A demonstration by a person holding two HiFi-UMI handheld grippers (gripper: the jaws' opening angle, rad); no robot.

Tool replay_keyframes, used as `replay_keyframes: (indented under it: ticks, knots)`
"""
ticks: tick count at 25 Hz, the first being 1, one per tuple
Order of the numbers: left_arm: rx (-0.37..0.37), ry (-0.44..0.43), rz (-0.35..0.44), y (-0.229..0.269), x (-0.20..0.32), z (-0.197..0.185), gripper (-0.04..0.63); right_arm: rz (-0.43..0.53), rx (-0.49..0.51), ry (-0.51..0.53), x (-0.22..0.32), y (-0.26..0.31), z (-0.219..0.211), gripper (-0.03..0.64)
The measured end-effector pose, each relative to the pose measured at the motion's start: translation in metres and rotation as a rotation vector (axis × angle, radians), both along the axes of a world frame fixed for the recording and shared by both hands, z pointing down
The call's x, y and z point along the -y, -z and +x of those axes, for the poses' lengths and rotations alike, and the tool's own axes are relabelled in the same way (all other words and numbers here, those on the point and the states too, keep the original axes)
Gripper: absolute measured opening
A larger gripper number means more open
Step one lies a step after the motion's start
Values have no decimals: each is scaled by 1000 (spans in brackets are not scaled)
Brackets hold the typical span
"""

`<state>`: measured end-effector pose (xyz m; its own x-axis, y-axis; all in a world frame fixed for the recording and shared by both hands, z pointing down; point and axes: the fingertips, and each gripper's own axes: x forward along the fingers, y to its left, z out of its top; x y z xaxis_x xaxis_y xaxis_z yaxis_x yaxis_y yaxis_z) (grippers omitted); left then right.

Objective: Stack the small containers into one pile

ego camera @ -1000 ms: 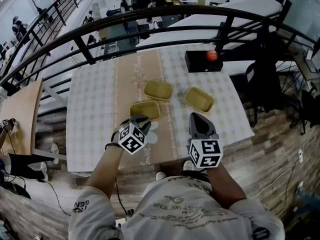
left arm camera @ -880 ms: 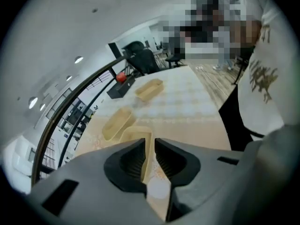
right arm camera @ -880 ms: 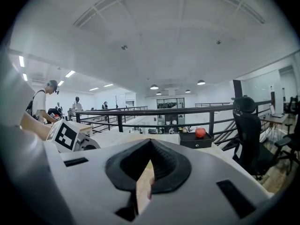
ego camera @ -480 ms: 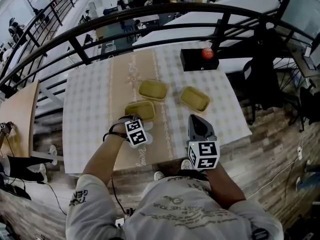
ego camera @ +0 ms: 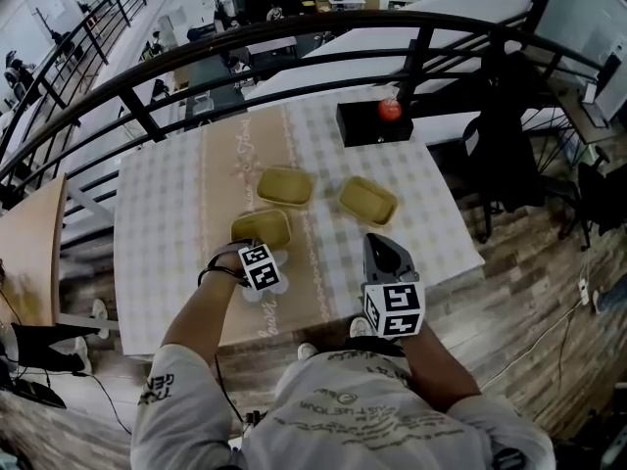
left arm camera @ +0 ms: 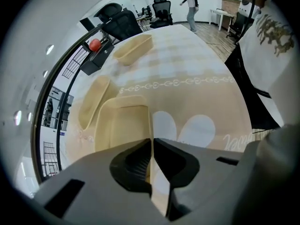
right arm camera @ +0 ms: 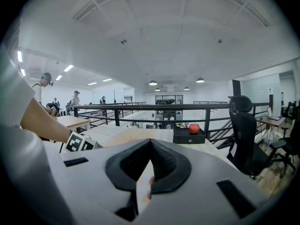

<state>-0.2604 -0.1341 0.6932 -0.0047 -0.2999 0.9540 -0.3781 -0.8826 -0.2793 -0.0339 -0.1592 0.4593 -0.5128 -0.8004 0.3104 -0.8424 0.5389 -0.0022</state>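
Matt pale-yellow shallow plastic containers point(ego camera: 284, 186) lie on the smooth checked tabletop cloth point(ego camera: 157, 225); the curved black metal railing point(ego camera: 412, 59) beyond its far edge looks glossy

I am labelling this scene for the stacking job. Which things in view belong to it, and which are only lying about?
Job: near container, far container, right container, left hand-held gripper, right hand-held gripper.
Lying about: black box, red ball on it.

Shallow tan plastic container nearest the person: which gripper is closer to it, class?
Left. The left gripper is shut on the tan plastic container's near rim; the right gripper hangs well off to its right.
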Motion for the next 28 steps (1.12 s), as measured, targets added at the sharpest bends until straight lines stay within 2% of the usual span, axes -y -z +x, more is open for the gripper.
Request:
replay_keyframes:
  ticks: [5,12,17,24,28]
  knots:
    - [-4,-26,6,7,-2,9,29,-26,24,-13,2,-2,6,-8]
    - [-25,-33,65,33,-2,37,26,-51,59,-23,4,-3,12,-8]
    - [-64,-58,98,52,-5,69,26,-60,74,-42,5,-6,20,-8]
    - [-86,-138,135,67,-8,127,26,-75,96,-84,11,-10,43,-8]
    - [-112,-157,135,65,-9,156,25,-76,100,-108,14,-11,55,-8]
